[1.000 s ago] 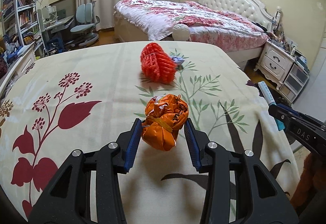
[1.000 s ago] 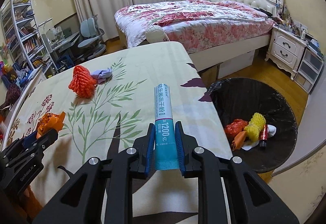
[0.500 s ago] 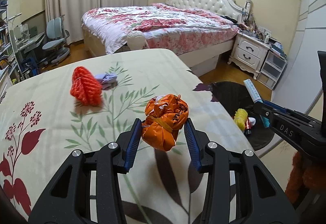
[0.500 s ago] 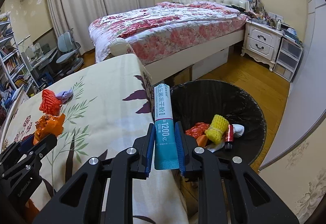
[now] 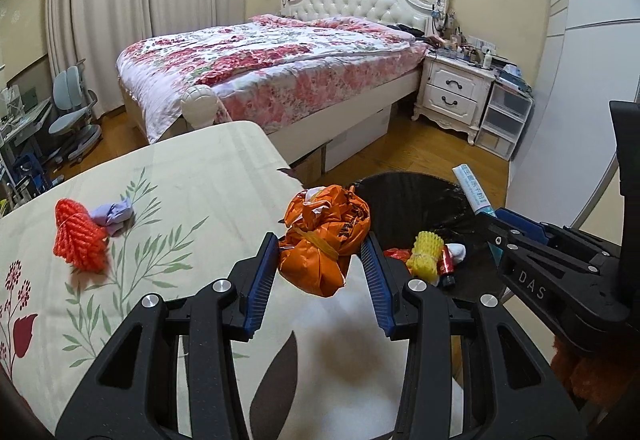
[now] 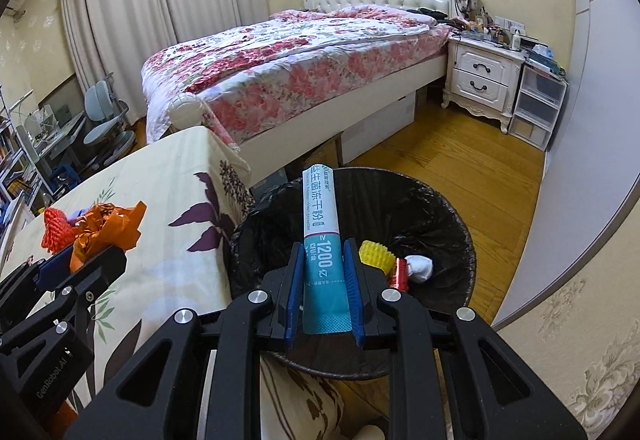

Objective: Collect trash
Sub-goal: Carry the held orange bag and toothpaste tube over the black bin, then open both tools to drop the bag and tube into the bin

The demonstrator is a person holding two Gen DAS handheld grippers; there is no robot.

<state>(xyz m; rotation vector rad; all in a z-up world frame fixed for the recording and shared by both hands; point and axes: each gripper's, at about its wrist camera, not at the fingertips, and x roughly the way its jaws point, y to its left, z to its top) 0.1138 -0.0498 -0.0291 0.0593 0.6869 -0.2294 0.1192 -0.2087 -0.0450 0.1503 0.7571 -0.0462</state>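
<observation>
My left gripper (image 5: pixel 322 244) is shut on a crumpled orange plastic bag (image 5: pixel 324 236) and holds it above the table's right edge, beside the black-lined trash bin (image 5: pixel 404 188). My right gripper (image 6: pixel 322 260) is shut on a teal and white tube (image 6: pixel 320 224) and holds it over the bin (image 6: pixel 440 208). The bin holds a yellow foam net (image 6: pixel 374 252), a small red item (image 6: pixel 398 274) and white paper (image 6: pixel 418 266). An orange-red mesh net (image 5: pixel 78 240) and a lilac wad (image 5: pixel 116 214) lie on the tablecloth.
The floral tablecloth (image 5: pixel 192 176) covers the table at the left. A bed (image 5: pixel 280 60) stands behind. A white nightstand (image 5: pixel 452 96) and plastic drawers (image 5: pixel 504 120) stand at the back right. A curved wall panel (image 6: pixel 580 160) is right of the bin.
Both grippers have swung right from over the table toward the bin, carrying the bag and the tube. The tube now hangs over the bin opening.
</observation>
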